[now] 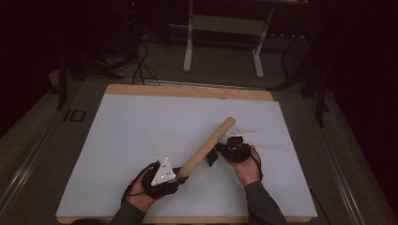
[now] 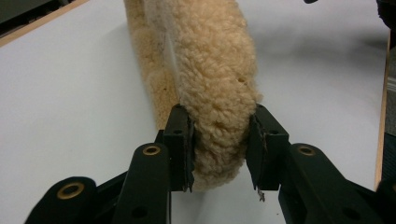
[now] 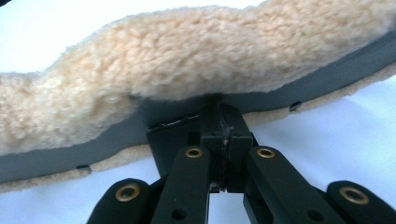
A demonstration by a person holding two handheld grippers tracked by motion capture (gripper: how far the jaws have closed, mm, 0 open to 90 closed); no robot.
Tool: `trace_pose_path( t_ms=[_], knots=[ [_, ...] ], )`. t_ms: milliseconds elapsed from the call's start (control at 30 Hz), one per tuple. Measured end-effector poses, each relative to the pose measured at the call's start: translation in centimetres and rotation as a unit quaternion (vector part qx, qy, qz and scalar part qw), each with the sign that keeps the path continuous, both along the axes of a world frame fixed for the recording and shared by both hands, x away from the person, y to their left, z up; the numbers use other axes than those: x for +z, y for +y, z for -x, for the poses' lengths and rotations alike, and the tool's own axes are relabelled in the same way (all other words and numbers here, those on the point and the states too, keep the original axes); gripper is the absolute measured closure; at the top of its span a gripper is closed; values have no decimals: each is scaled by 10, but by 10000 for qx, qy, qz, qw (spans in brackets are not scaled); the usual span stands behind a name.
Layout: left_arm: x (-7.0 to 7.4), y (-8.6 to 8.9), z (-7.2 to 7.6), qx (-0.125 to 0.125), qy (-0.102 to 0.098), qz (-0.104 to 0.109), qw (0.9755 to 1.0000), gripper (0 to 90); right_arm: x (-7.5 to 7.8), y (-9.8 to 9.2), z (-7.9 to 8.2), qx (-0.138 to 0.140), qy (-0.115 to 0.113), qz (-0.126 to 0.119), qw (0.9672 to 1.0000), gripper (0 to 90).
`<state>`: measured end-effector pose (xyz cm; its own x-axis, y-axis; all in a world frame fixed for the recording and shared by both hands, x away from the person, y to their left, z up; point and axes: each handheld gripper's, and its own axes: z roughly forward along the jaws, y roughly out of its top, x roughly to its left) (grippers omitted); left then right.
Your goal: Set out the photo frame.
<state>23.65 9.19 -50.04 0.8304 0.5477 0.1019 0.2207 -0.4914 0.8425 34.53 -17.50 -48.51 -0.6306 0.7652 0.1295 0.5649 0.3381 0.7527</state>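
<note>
A long tan fleece roll (image 1: pixel 206 145) lies diagonally on the white table sheet (image 1: pixel 141 136), its far end pointing up and right. My left gripper (image 1: pixel 180 178) grips the roll's near end. In the left gripper view both pads press into the fleece roll (image 2: pixel 210 70) on either side, at my left gripper (image 2: pixel 219 149). My right gripper (image 1: pixel 217 152) meets the roll's middle from the right. In the right gripper view its jaws (image 3: pixel 223 126) are closed together on the thin grey lining edge (image 3: pixel 327 79) under the fleece roll (image 3: pixel 187 60).
The white sheet covers a wooden table whose far edge (image 1: pixel 187 90) shows. Beyond it stand a white metal frame's legs (image 1: pixel 188 47) and cables on the dark floor (image 1: pixel 141 65). A person's forearms enter from the bottom.
</note>
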Motion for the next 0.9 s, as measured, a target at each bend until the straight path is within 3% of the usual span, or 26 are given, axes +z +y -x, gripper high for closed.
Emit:
trace_pose_path(
  t_ms=[900],
  knots=[
    [-3,-17,3,-122,-40,59,9999,658,1,23,5,403,-56,43,9992,897]
  ],
)
